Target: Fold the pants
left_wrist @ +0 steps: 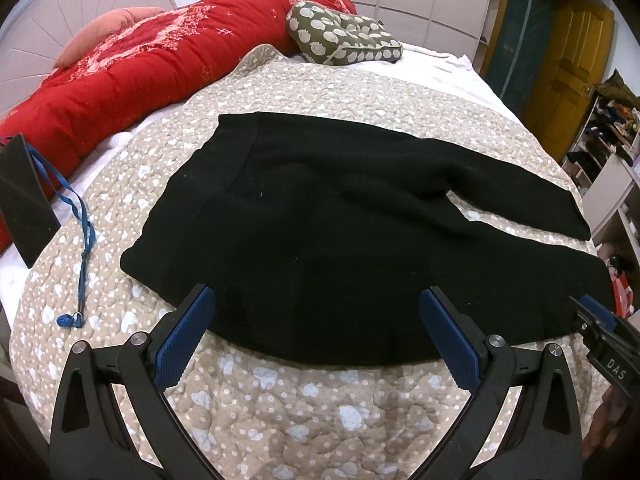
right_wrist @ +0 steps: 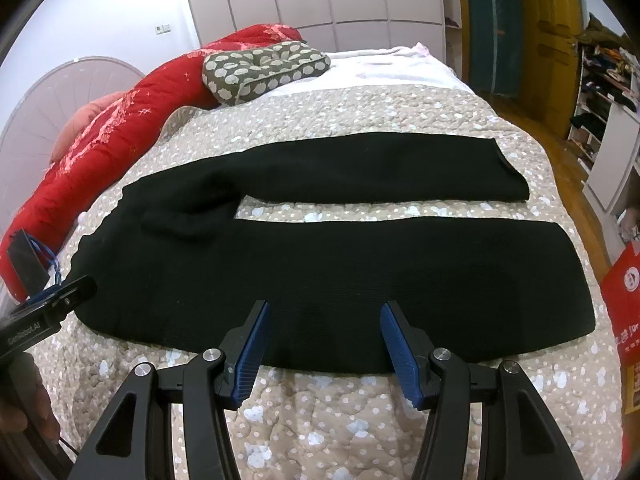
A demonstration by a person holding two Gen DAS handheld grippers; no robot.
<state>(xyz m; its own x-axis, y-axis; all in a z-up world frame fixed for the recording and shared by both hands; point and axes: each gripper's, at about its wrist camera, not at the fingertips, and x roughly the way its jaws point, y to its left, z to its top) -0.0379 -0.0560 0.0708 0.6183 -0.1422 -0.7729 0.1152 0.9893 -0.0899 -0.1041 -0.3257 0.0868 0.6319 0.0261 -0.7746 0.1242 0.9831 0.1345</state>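
Observation:
Black pants [left_wrist: 320,216] lie flat on the quilted bed, waistband to the left, two legs spread apart to the right; they also show in the right wrist view [right_wrist: 360,264]. My left gripper [left_wrist: 316,300] is open and empty, its blue pads over the near edge of the pants by the waist part. My right gripper [right_wrist: 324,312] is open and empty over the near edge of the near leg. The right gripper's tip shows in the left wrist view [left_wrist: 596,316], and the left gripper's tip shows in the right wrist view [right_wrist: 60,300].
A beige quilt with white dots [left_wrist: 304,408] covers the bed. A red duvet [left_wrist: 140,60] and a green patterned cushion [left_wrist: 344,36] lie at the far side. A black card with a blue lanyard [left_wrist: 24,200] lies at the left. Shelves [right_wrist: 608,92] and a red bag [right_wrist: 624,320] stand to the right.

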